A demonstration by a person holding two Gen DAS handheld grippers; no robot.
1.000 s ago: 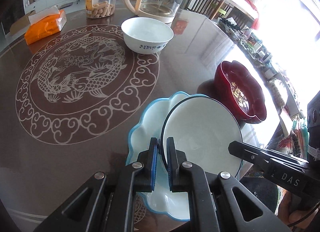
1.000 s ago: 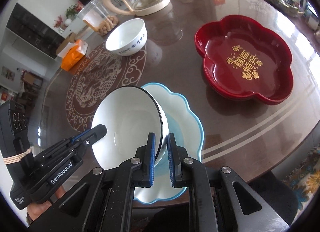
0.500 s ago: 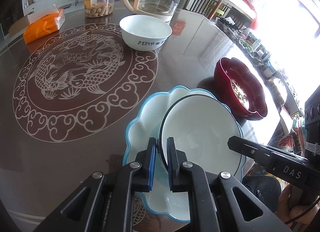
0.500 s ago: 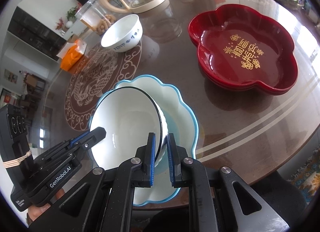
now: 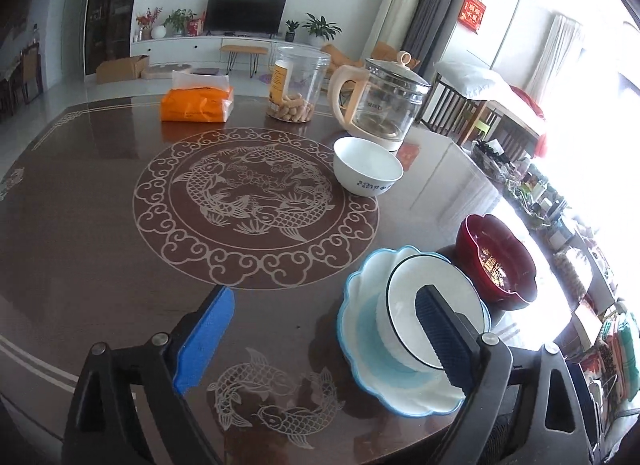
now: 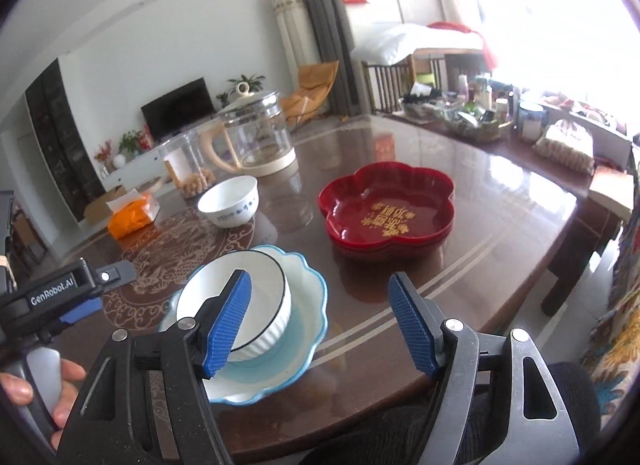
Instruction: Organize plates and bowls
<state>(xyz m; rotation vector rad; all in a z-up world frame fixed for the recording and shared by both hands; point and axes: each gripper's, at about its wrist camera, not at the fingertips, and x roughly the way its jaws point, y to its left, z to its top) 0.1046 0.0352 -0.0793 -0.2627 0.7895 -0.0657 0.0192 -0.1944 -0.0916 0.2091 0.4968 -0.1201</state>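
Count on the table [image 5: 100, 249]: two white bowls, two scalloped plates, one glass kettle [image 5: 384, 105], one clear jar [image 5: 298, 89] of biscuits, one orange tissue pack [image 5: 196, 103].

The black-rimmed bowl [image 6: 256, 297] is sitting upright inside the blue-edged plate [image 6: 308, 305], near the table's front edge. Its outer wall is ribbed and white, with a thin dark line ringing the lip. The plate under it is pale blue toward the middle, white toward its wavy rim.

The red plate [image 6: 388, 209] is lying just beyond and to the right, apart from the blue one, with gold characters in its centre. It looks like more than one red plate stacked; cannot tell for sure.

The small bowl [image 6: 230, 201], white with blue marks on its side, is standing alone in front of the kettle.

The left gripper [image 5: 324, 329] is gaping wide, jaws having just been opening, nothing pressed between them. The right gripper [image 6: 320, 317] is likewise spread wide, jaws just opened, gripping nothing.
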